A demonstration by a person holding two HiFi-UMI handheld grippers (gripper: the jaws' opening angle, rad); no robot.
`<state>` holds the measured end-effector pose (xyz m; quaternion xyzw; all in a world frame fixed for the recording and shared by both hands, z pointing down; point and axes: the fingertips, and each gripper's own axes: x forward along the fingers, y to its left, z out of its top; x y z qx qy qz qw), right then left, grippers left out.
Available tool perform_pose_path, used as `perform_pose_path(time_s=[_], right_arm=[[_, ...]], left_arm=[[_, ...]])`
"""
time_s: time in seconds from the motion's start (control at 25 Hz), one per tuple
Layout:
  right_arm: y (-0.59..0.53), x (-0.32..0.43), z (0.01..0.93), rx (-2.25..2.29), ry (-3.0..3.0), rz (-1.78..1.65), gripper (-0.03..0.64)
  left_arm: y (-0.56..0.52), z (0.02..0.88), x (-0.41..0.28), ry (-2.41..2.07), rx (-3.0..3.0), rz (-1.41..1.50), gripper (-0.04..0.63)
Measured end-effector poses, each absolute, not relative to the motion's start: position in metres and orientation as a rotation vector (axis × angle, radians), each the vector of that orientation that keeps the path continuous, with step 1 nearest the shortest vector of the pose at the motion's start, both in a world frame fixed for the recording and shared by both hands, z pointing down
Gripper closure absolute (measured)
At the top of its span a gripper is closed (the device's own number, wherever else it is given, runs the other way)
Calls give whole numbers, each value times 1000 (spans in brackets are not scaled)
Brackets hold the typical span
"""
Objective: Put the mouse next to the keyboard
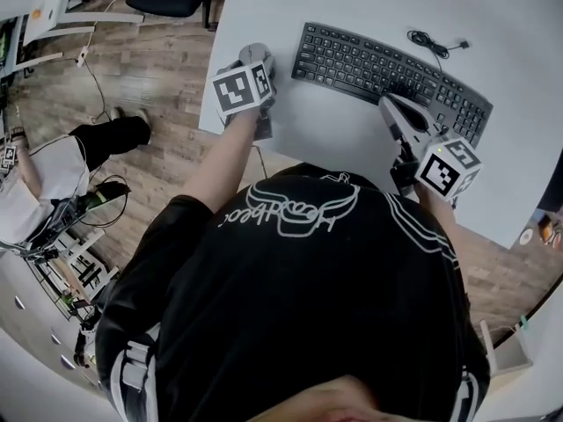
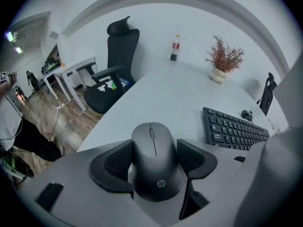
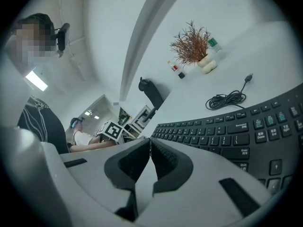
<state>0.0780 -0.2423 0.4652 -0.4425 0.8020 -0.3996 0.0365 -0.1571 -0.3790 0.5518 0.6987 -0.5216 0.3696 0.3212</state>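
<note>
A dark grey mouse [image 2: 154, 167] lies on the white table [image 2: 175, 96] near its left edge, to the left of the black keyboard [image 1: 387, 73]. My left gripper [image 2: 155, 148] straddles the mouse, and both pads [image 2: 116, 162] lie against its flanks. From the head view only the mouse's front [image 1: 253, 54] shows past the left gripper's marker cube [image 1: 240, 89]. My right gripper [image 1: 391, 105] hovers over the keyboard's near edge with its jaws shut on nothing; its tips [image 3: 150, 143] meet in front of the keys [image 3: 246, 131].
A coiled cable [image 1: 431, 40] lies behind the keyboard. A potted plant [image 2: 223, 60] and a small bottle [image 2: 175, 48] stand at the far side. An office chair [image 2: 116, 70] is beyond the table's left edge. Another person [image 1: 53, 165] is on the floor to the left.
</note>
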Motion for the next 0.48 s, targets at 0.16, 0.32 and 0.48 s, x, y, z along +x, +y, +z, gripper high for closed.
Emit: perform_pose_path(time_s=[0.16,0.32,0.48], right_arm=[[-244,79,463,-1377,2452,-1222,600],[-246,78,459,-1386,2447,-1207,600],[-246,77,453,-1392,2474,-1184,600]], left_arm=[[-376,551,-156,-1347,1854,972,295],[-373,551,-153,-1320,1889,976,296],[-362,547,-153,-1284,1919,911,298]])
